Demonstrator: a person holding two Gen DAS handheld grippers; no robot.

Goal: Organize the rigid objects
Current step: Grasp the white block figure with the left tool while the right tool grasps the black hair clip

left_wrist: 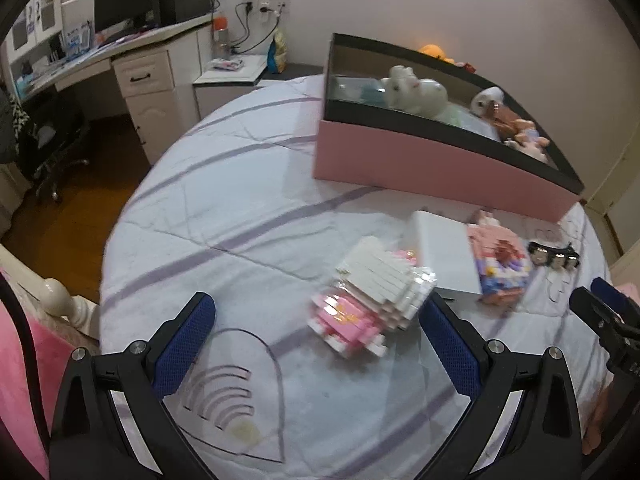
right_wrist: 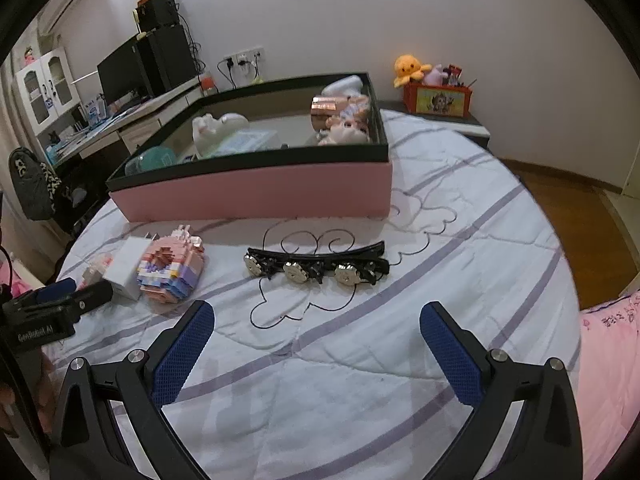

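Note:
On the bed, a white and pink brick figure [left_wrist: 370, 300] lies just ahead of my open, empty left gripper [left_wrist: 316, 312], nearer its right finger. Behind it lie a white charger block [left_wrist: 446, 256] and a pastel brick figure [left_wrist: 502, 262], which also shows in the right wrist view [right_wrist: 170, 270] next to the charger [right_wrist: 128, 264]. A black hair clip with three metal flowers [right_wrist: 316, 266] lies ahead of my open, empty right gripper [right_wrist: 316, 320]. It also shows in the left wrist view [left_wrist: 554, 256]. A pink box with a black rim [right_wrist: 256, 192] holds plush toys.
The box also shows in the left wrist view [left_wrist: 432, 168]. The bedsheet [right_wrist: 360, 380] is white with purple stripes. A desk with monitor [left_wrist: 124, 4] stands at the far left. A nightstand with an orange plush and red box [right_wrist: 436, 98] is at the back right. Wooden floor surrounds the bed.

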